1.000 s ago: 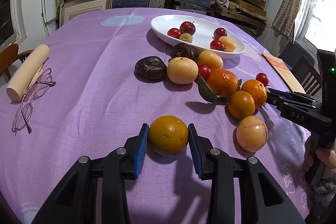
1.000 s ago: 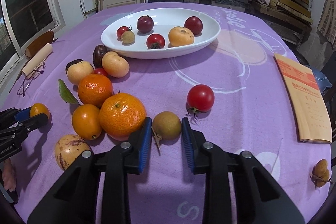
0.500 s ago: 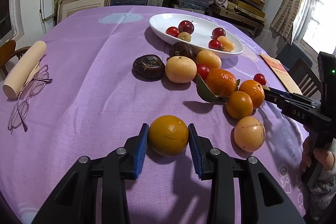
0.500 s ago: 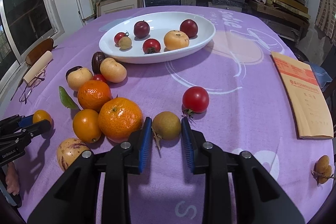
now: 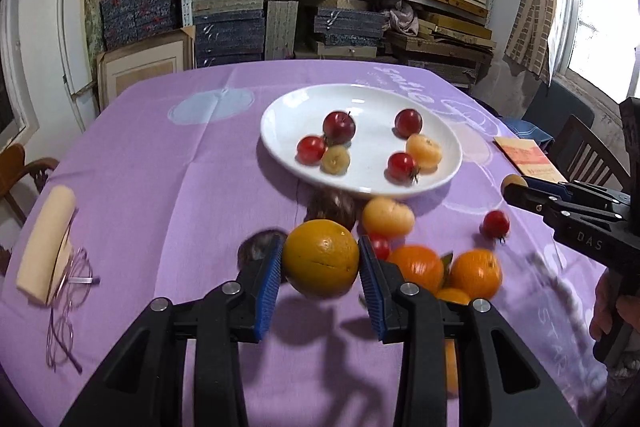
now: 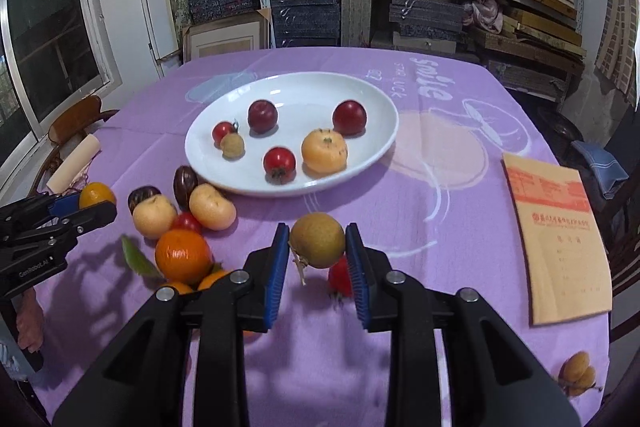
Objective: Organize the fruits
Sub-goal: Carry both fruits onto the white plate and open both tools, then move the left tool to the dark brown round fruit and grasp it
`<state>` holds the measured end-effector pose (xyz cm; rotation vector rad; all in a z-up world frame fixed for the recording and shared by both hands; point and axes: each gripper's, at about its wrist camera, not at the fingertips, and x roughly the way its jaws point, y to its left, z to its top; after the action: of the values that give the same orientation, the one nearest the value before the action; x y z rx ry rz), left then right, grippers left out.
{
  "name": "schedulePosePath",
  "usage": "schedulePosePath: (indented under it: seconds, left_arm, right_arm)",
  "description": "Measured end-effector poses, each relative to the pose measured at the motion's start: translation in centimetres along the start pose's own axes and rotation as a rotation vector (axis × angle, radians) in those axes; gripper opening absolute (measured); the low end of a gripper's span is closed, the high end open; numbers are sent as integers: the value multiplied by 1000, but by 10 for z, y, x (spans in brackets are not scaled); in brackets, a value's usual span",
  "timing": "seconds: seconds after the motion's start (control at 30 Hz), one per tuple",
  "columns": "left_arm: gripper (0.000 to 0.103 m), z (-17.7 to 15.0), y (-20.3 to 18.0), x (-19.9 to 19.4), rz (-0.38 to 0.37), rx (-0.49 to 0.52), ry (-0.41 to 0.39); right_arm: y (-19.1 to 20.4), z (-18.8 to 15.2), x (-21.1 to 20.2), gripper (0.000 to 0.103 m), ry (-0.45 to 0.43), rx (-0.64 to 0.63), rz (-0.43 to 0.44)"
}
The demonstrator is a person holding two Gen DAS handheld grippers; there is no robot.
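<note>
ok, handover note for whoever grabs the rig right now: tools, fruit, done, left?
Left tool: shut on an orange, held above the cloth.
Right tool: shut on a small brown fruit, also off the table.
White plate: six fruits in it already.
Loose on the purple cloth: the cluster of oranges and pale fruit beside the plate, and a red tomato.
Left: put both held fruits on the plate, then the loose ones.
</note>
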<state>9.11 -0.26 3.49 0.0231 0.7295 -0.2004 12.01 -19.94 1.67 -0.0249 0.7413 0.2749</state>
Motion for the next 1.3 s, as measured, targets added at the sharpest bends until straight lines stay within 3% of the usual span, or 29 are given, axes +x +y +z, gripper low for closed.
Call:
schedulePosePath:
  seconds: [0.23, 0.4, 0.47, 0.5, 0.53, 0.6, 0.7, 0.9, 1.07, 1.17, 1.3]
  left_arm:
    - [38, 63, -18, 69, -34, -32, 37]
    - [39, 72, -19, 108, -24, -44, 104]
    - [51, 73, -15, 110, -22, -63, 95]
    - [64, 74, -13, 108, -17, -66, 86]
    - [71, 74, -12, 102, -3, -64, 67]
    - [87, 74, -10, 88, 25, -59, 25]
    - [94, 72, -1, 62, 61, -79, -27]
    - [100, 42, 29, 12, 125, -150, -60]
    - [100, -6, 45, -3, 149, -201, -27]
    - [100, -26, 45, -2, 160, -186, -6]
    - [100, -32, 40, 5, 248, -126, -9]
  right_arm:
    - [-3, 64, 60, 28, 18, 38, -6]
    - [-9, 89, 105, 31, 84, 56, -15]
    - [-15, 90, 106, 53, 52, 89, -32]
    - [-19, 89, 100, 72, 24, 110, -30]
    - [-23, 88, 91, 81, -10, 129, -33]
    - [-32, 84, 70, 86, -70, 163, -23]
    - [-45, 70, 35, 96, -145, 207, -14]
    - [-66, 13, -17, 99, -241, 268, -54]
    - [-70, -36, -31, 99, -234, 303, -48]
    - [-63, -46, -37, 99, -237, 280, -48]
    - [-60, -48, -44, 99, -270, 277, -62]
